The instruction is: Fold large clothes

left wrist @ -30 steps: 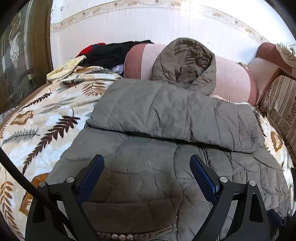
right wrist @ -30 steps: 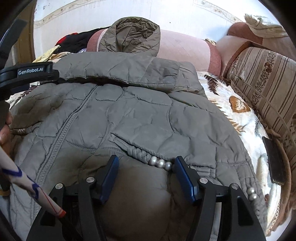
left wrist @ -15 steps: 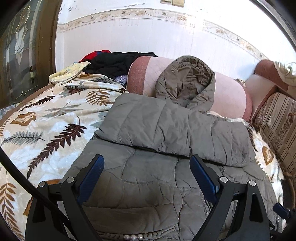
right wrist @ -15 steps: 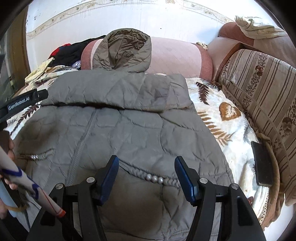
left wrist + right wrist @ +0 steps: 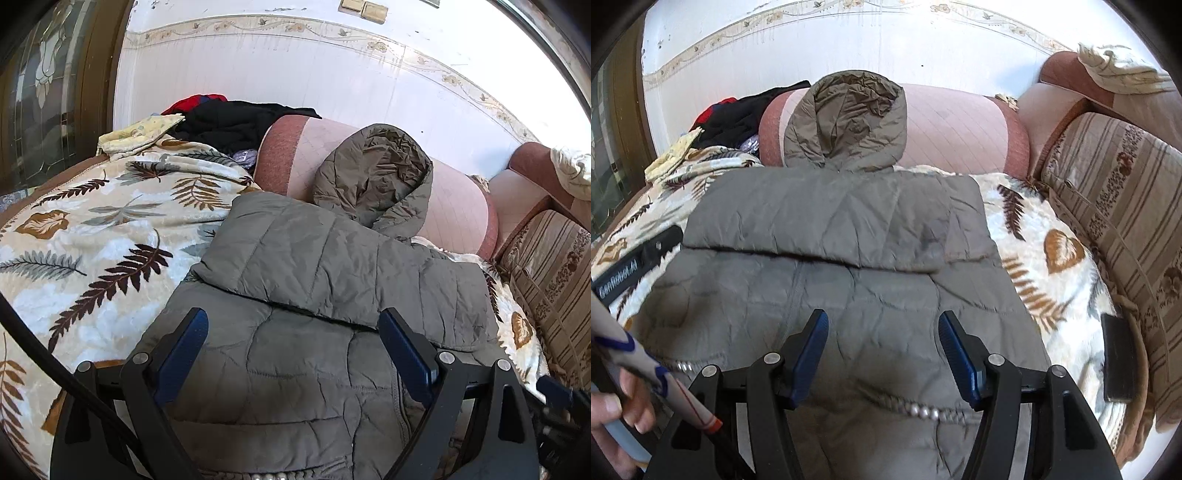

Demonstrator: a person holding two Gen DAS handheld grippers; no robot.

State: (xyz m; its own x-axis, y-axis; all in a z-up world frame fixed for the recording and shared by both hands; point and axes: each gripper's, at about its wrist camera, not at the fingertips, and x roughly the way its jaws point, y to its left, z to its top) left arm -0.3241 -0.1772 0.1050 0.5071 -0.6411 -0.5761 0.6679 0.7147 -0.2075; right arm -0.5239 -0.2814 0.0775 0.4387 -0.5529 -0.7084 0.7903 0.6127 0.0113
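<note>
A grey quilted hooded jacket [image 5: 295,362] lies flat on the leaf-print blanket, front up, with both sleeves [image 5: 332,266] folded across its chest. Its hood [image 5: 376,173] rests against the pink bolster. In the right wrist view the jacket [image 5: 849,295] fills the middle, with a pearl-trimmed pocket [image 5: 923,411] near the hem. My left gripper [image 5: 293,347] is open and empty above the jacket's lower left part. My right gripper [image 5: 882,347] is open and empty above the lower right part.
A leaf-print blanket [image 5: 92,240] covers the bed. A pink bolster [image 5: 458,210] lies at the head. Dark and red clothes [image 5: 236,122] are piled at the back left. A striped cushion [image 5: 1115,206] lines the right side, with a black phone [image 5: 1117,362] beside it.
Both grippers have pulled back and risen from the jacket's hem, so more of the jacket and wall shows. Both stay open and empty. The jacket has not moved.
</note>
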